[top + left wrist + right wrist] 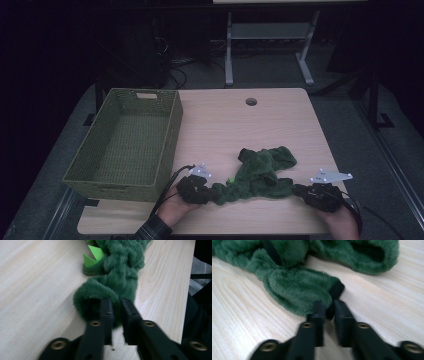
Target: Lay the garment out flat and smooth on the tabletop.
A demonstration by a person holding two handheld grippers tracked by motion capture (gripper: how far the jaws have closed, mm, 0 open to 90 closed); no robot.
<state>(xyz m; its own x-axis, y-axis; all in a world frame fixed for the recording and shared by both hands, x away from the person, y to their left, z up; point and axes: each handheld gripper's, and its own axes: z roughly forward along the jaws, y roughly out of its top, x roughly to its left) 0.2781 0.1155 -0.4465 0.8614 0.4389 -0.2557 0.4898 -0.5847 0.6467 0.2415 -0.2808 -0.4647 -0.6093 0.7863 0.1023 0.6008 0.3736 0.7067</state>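
The green plush garment [256,175] lies crumpled on the near half of my desk [240,120], stretched between my two tools, as I see from the high view. My left tool [209,192] sits at its left end and my right tool [296,190] at its right end, both close to the near edge. A woven green basket [172,132] stands at the left of the desk, apart from the cloth.

In the left gripper view, my left tool [117,303] has its jaws nearly together with a fold of the garment's [117,277] edge between them; a bright green tag [93,256] sticks out farther along.

In the right gripper view, my right tool [329,307] pinches a dark-trimmed corner of the garment [297,288], jaws close together on it.
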